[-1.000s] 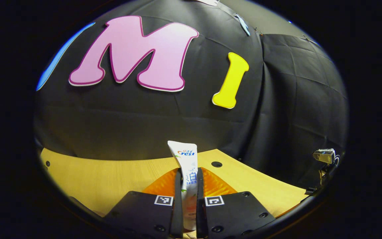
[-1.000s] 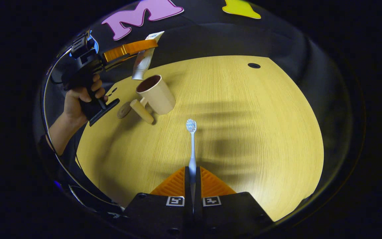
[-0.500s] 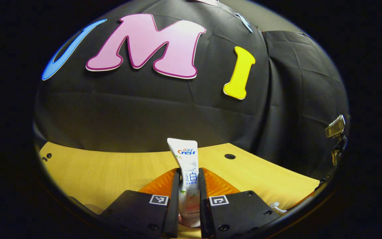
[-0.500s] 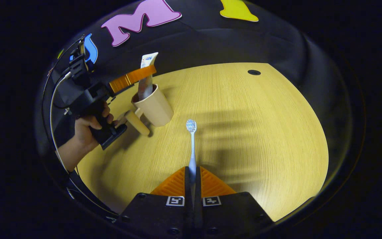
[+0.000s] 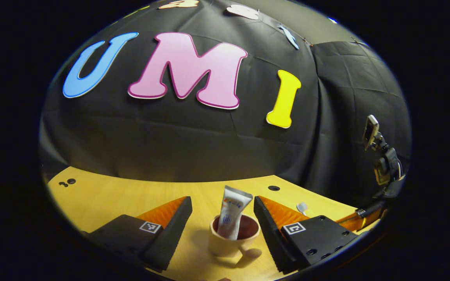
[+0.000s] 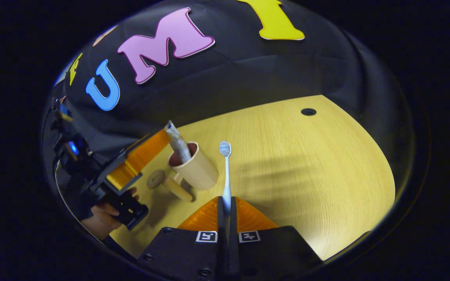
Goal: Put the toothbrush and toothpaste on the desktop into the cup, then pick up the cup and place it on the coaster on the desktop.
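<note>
wooden desktop (image 6: 287, 156): toothpaste (image 5: 231, 212) in cup (image 5: 229, 242), toothbrush (image 6: 225, 171) clamped.

The light wooden desk (image 6: 295, 156) has fine grain and a matt finish. The beige plastic cup (image 5: 231, 240) looks smooth; the white toothpaste tube (image 5: 231, 216) is slightly glossy.

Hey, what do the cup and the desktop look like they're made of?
The cup: probably matte plastic, maybe ceramic; an even beige outside with no shine, a dark brown inside, and a thick handle. The desktop: wood or wood-look laminate; fine straight grain lines on a smooth pale surface with a soft sheen.
</note>
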Demonstrator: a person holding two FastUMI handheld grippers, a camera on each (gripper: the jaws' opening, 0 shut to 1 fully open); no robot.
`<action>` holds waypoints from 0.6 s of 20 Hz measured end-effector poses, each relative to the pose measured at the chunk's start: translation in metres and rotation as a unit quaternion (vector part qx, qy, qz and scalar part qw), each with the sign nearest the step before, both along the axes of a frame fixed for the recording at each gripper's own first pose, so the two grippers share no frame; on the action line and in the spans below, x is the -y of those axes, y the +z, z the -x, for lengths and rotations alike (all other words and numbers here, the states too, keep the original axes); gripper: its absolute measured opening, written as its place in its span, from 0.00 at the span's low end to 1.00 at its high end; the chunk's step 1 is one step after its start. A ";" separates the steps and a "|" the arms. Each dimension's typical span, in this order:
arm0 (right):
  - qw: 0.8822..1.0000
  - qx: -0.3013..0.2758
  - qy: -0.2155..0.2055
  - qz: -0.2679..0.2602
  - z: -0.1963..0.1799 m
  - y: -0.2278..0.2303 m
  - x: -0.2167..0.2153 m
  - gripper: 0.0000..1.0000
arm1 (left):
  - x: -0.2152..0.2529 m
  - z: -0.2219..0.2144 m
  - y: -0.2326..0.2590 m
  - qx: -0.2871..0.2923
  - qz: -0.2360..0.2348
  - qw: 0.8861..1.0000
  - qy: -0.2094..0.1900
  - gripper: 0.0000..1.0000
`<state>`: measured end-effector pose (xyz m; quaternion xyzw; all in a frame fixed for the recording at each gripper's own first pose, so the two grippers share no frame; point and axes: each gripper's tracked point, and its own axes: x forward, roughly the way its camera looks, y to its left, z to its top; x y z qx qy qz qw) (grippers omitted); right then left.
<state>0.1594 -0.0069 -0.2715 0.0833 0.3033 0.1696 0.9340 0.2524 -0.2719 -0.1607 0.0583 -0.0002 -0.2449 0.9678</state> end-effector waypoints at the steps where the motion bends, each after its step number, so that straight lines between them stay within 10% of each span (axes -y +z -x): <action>1: 1.000 0.015 0.002 -0.004 -0.009 0.008 -0.004 0.05 | -0.008 0.012 -0.002 -0.005 0.003 1.000 0.004 0.98; 12: 0.987 0.136 -0.001 -0.082 -0.091 0.072 -0.067 0.05 | -0.070 0.071 -0.018 -0.056 0.029 0.997 0.055 0.98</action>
